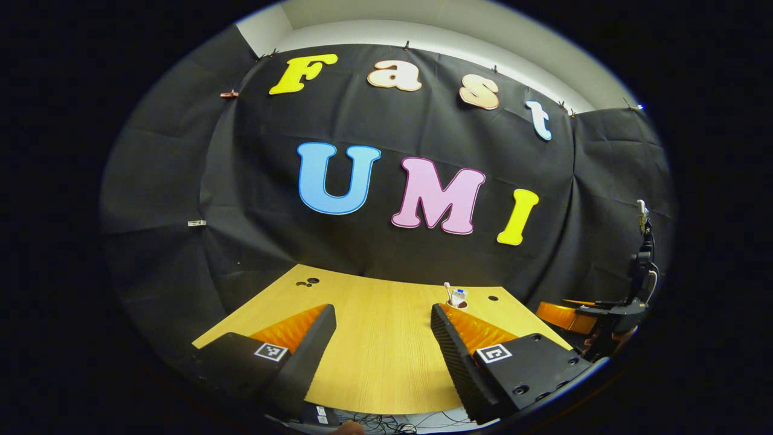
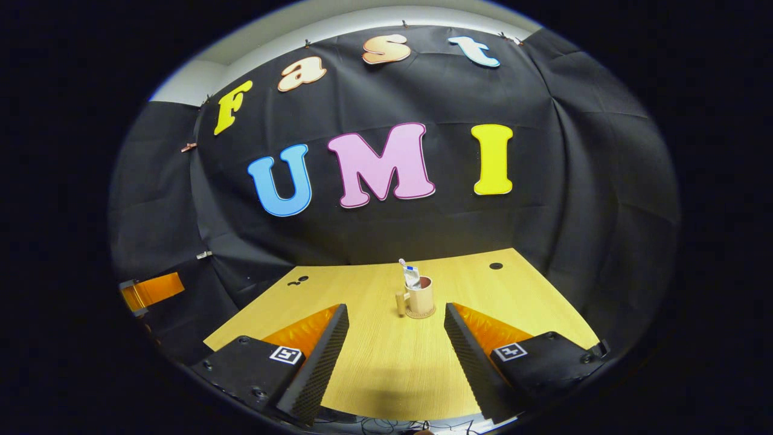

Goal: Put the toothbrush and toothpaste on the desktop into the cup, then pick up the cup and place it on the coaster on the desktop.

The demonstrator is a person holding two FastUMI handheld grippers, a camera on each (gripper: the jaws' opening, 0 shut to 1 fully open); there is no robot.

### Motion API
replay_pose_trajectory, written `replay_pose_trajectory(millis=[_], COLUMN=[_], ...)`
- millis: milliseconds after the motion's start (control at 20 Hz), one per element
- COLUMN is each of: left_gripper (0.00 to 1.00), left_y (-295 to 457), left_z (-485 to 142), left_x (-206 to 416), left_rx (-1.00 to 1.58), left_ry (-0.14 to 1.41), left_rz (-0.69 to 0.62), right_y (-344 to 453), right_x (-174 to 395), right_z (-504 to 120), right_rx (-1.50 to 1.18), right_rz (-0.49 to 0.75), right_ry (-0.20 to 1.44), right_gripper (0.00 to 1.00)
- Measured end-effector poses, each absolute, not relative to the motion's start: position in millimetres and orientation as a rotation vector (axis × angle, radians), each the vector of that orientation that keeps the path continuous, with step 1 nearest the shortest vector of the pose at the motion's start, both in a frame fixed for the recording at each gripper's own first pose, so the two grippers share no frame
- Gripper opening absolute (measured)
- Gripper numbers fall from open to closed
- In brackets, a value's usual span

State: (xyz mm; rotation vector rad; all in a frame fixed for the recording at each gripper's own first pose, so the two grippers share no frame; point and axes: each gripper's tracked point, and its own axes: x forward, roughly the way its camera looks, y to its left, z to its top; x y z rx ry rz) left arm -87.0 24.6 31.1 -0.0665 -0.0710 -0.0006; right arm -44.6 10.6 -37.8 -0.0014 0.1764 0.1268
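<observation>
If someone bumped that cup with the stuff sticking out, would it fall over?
Probably not from a light bump. The cup looks short and wide and stands upright on a round coaster. Still, the toothbrush and toothpaste poke above the rim, so it may be a bit top-heavy. Its side handle might catch a push and turn it.

Even, moderately bright overhead light; black backdrop absorbs most of it. Soft shadow on desktop [image 2: 386, 362] just ahead of right gripper [image 2: 395, 329], near its fingertips. No glare. Strong fisheye bowing toward edges. Centre sharp; rim slightly soft, darkened.
</observation>
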Motion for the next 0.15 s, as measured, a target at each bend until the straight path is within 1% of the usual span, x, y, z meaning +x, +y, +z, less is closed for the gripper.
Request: replay_pose_trajectory(millis=[150], left_gripper=[0.98], left_y=[28.6], left_z=[30.2], left_x=[-93.8], left_rx=[-0.064], left_ry=[-0.095], left_rz=[0.009], right_y=[21.6], right_x=[-46.5], right_z=[-37.3], right_rx=[-0.01], right_rz=[0.142], right_ry=[0.176], right_gripper=[0.98])
